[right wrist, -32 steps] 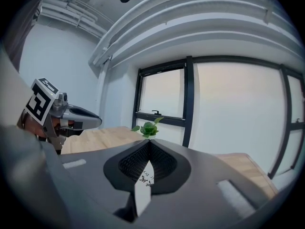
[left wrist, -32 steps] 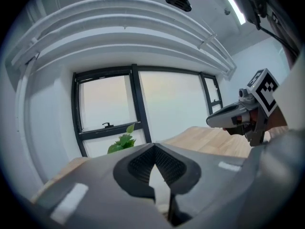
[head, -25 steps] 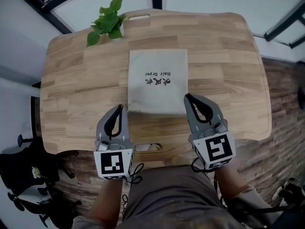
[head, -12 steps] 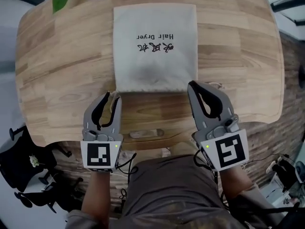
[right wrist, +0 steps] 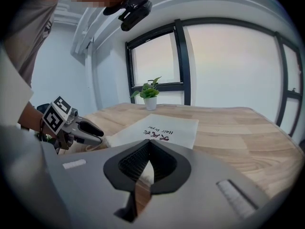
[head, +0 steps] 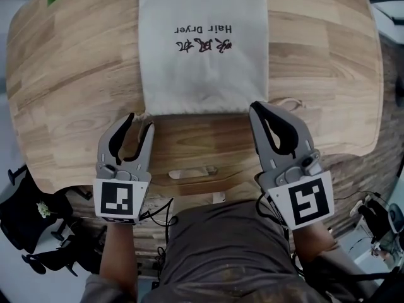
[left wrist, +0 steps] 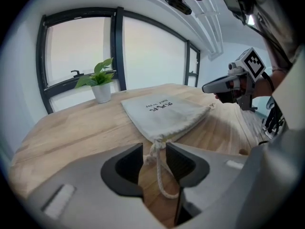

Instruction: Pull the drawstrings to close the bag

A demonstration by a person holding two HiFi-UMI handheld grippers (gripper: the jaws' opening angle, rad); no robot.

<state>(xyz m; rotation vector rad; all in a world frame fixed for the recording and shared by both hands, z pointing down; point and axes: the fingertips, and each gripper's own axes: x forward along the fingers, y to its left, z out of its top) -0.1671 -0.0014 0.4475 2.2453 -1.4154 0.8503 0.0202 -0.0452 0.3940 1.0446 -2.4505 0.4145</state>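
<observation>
Lying on wooden table (head: 76, 74), cloth bag (head: 202, 74), windows (right wrist: 224, 66) behind plant (right wrist: 149, 93)

Office: wooden table (head: 76, 106), tall windows (right wrist: 228, 66)

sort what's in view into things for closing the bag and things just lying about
For the job:
- bag
- left drawstring, between the jaws of the open left tool
- right drawstring, by the tip of the shut right tool

Just about:
- potted plant
- table, only carrying the bag
</observation>
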